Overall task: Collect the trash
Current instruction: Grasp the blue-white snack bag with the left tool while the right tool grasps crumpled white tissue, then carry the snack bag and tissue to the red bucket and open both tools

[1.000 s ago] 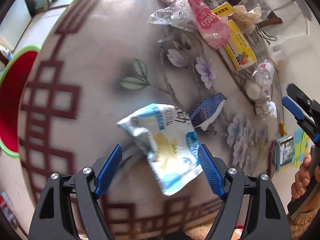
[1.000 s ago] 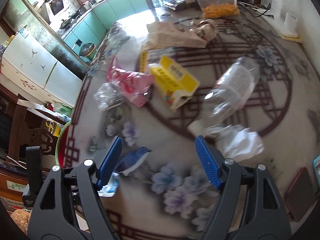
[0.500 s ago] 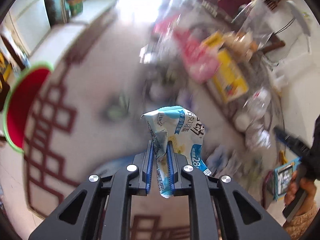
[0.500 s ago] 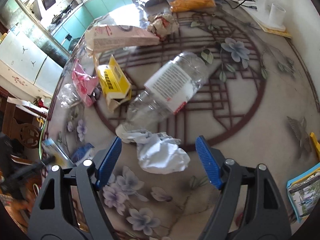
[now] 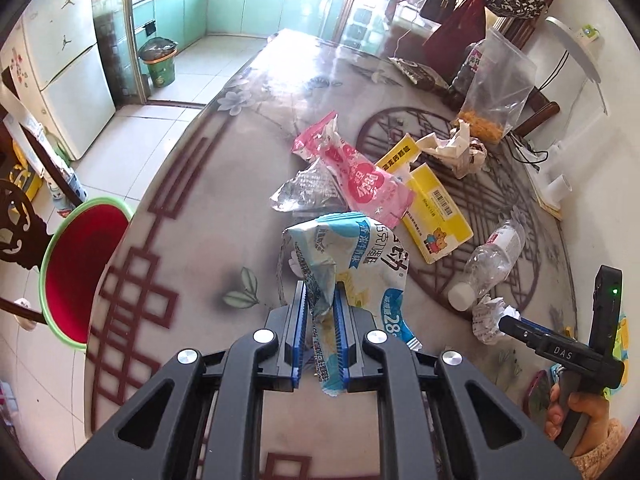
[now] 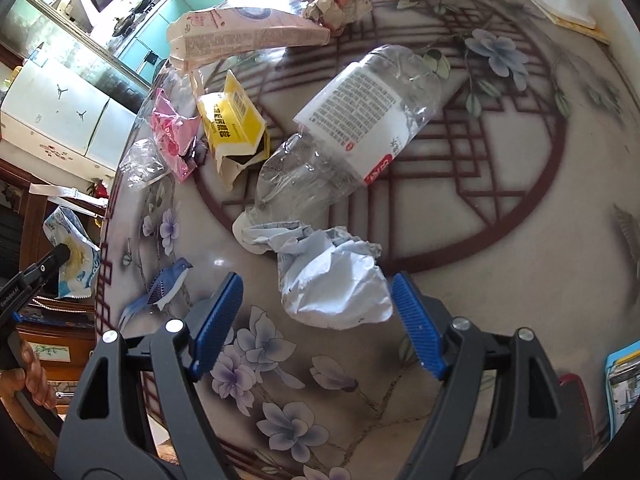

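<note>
My left gripper point(image 5: 320, 300) is shut on a blue and white snack wrapper point(image 5: 360, 256), held up above the patterned table point(image 5: 208, 208); the same wrapper point(image 6: 72, 256) shows at the far left of the right wrist view. My right gripper point(image 6: 318, 304) stands open, low over the table, with a crumpled white paper ball point(image 6: 336, 284) between its fingers, pads apart from it. Just beyond lies an empty clear plastic bottle point(image 6: 352, 132). A yellow box point(image 6: 232, 124), a pink wrapper point(image 6: 172, 132) and a clear wrapper point(image 6: 140, 160) lie further left.
A red bin with a green rim point(image 5: 76, 264) stands on the floor left of the table. A pink carton point(image 6: 240, 36), crumpled paper point(image 6: 336, 4) and a bag of orange snacks point(image 5: 496, 92) lie at the far side. A blue book point(image 6: 624, 384) sits at the right edge.
My left gripper shut on the blue and white wrapper and lifted it off the table. My right gripper moved over to the white paper ball and came down around it, still open.
</note>
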Available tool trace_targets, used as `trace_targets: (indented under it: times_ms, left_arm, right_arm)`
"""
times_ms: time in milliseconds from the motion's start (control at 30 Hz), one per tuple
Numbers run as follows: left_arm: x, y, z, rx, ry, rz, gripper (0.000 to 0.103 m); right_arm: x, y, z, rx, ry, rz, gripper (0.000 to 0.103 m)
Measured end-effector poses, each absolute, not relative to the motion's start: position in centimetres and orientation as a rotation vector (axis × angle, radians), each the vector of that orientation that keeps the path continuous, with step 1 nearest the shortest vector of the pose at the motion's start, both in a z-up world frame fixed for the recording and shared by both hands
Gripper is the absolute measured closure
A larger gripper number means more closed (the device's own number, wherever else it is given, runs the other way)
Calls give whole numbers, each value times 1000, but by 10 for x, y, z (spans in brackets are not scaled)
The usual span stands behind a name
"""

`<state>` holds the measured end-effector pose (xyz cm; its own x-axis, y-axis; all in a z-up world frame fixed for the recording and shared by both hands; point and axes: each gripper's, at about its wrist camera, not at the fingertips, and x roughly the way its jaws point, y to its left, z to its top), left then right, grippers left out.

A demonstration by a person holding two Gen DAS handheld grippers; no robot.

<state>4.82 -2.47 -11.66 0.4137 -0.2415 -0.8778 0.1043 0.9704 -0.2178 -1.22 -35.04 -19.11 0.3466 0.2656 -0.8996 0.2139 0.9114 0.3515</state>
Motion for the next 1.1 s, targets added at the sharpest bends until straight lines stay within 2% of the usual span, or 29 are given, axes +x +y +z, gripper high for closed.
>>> trace_targets:
  times_ms: [100, 233, 367, 867, 1100]
  left_arm:
    - [46, -25, -117, -136, 1124, -214, 92]
    - [46, -24, -118, -140, 1128, -210, 92]
    - [47, -18, -119, -153, 1134, -197, 92]
    - [56, -1, -120, -182, 1127, -182, 92]
    - [61, 20, -117, -193, 1117, -169, 92]
  right_arm:
    - [-10, -350, -194, 463, 1233, 48, 29]
    - [-7, -349, -198, 485, 1233, 60, 56]
    - [-4, -343, -191, 489, 1212, 99, 68]
    - [14, -311, -118, 408, 1039, 168, 70]
    - [27, -283, -109, 382, 1031, 204, 70]
